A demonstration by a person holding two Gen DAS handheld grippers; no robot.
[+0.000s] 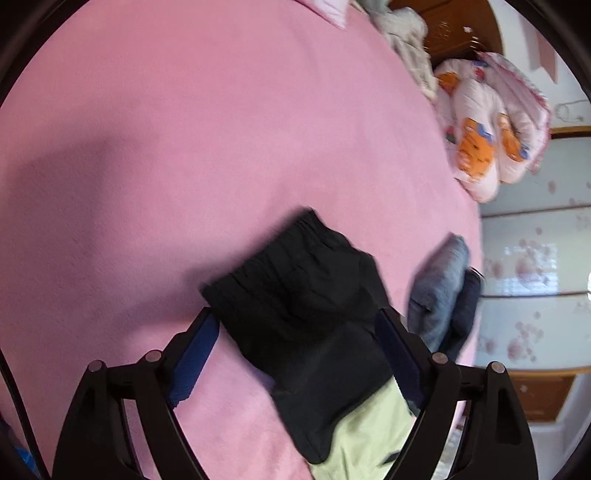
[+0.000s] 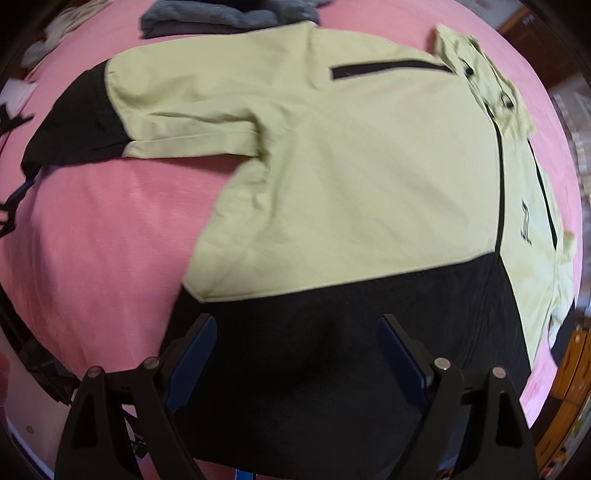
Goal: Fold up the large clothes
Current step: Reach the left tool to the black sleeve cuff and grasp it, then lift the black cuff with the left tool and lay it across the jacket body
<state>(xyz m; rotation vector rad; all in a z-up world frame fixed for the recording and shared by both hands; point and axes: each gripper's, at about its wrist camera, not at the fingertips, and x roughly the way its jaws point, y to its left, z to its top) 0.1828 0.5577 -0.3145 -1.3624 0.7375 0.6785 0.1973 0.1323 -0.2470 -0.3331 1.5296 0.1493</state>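
Observation:
A light green jacket (image 2: 351, 166) with a black hem (image 2: 332, 332) and black sleeve ends lies spread flat, front up, on the pink bed (image 2: 92, 240). In the right wrist view my right gripper (image 2: 297, 319) points down over the black hem. It is open, with nothing pinched between its blue pads. In the left wrist view the black sleeve end (image 1: 295, 288) lies on the sheet, running up from the green part (image 1: 369, 424). My left gripper (image 1: 295, 314) straddles this sleeve with its jaws wide; the pads sit at the sleeve's sides without squeezing it.
Folded blue-grey clothes (image 1: 439, 291) sit beside the sleeve near the bed's edge. A rolled pink quilt with orange prints (image 1: 484, 140) and pale crumpled clothes (image 1: 402, 33) lie further back. Beyond the bed are a flowered wardrobe door (image 1: 535, 258) and a wooden headboard (image 1: 454, 29).

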